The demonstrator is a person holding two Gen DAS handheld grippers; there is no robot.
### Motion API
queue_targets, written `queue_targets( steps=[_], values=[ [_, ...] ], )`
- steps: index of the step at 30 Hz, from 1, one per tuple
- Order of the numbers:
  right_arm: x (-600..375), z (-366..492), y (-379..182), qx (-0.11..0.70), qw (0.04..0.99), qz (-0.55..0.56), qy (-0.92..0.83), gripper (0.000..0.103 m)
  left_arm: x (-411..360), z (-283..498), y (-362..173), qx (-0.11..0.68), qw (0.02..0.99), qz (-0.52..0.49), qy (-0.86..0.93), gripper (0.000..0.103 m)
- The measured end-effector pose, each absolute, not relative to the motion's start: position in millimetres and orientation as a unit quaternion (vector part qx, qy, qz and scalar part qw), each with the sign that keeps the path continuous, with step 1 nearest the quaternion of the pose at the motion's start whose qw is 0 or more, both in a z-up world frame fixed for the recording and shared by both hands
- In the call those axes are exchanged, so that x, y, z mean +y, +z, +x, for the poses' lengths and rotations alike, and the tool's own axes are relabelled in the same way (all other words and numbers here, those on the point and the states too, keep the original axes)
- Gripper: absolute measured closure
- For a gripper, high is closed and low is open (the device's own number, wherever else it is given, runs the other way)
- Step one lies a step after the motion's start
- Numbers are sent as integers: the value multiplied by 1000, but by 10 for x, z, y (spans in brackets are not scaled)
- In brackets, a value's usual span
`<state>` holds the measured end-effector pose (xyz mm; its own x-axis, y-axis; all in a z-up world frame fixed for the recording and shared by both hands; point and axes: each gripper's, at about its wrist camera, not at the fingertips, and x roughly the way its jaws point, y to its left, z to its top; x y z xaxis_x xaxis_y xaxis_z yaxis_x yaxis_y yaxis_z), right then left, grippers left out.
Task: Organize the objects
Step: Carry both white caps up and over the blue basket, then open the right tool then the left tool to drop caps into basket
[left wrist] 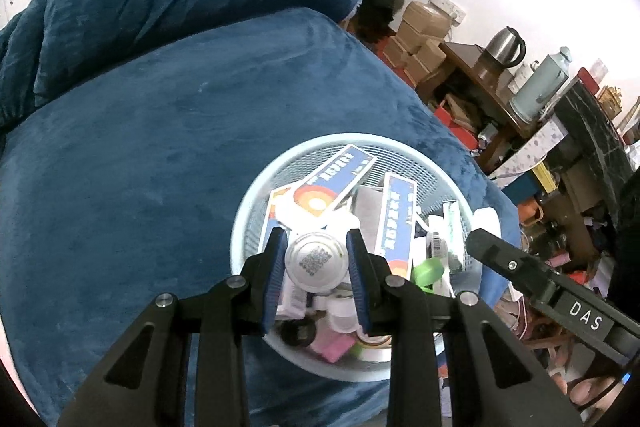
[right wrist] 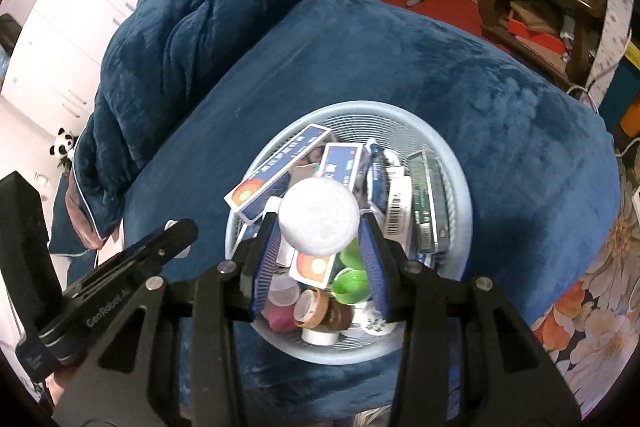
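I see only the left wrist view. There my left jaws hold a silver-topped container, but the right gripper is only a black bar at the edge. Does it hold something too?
Observer: Yes. In its own view, the right gripper has its jaws shut on a white round-topped container, which shows over the full basket.
Operator: What lies to the right of the basket, beyond the blue bedding?
Observer: A floral cloth with orange and white flowers lies at the lower right, next to the blue bedding.
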<state>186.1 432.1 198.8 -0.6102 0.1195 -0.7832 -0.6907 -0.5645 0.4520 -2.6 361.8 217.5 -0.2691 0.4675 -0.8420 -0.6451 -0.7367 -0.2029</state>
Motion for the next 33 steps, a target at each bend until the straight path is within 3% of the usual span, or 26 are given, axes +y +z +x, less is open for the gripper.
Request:
queue_targets(
  steps=[33],
  values=[
    [4630,1958,1799,427,277,-366,779,62,4214,52,1870,114,383,-507,764,72]
  ],
)
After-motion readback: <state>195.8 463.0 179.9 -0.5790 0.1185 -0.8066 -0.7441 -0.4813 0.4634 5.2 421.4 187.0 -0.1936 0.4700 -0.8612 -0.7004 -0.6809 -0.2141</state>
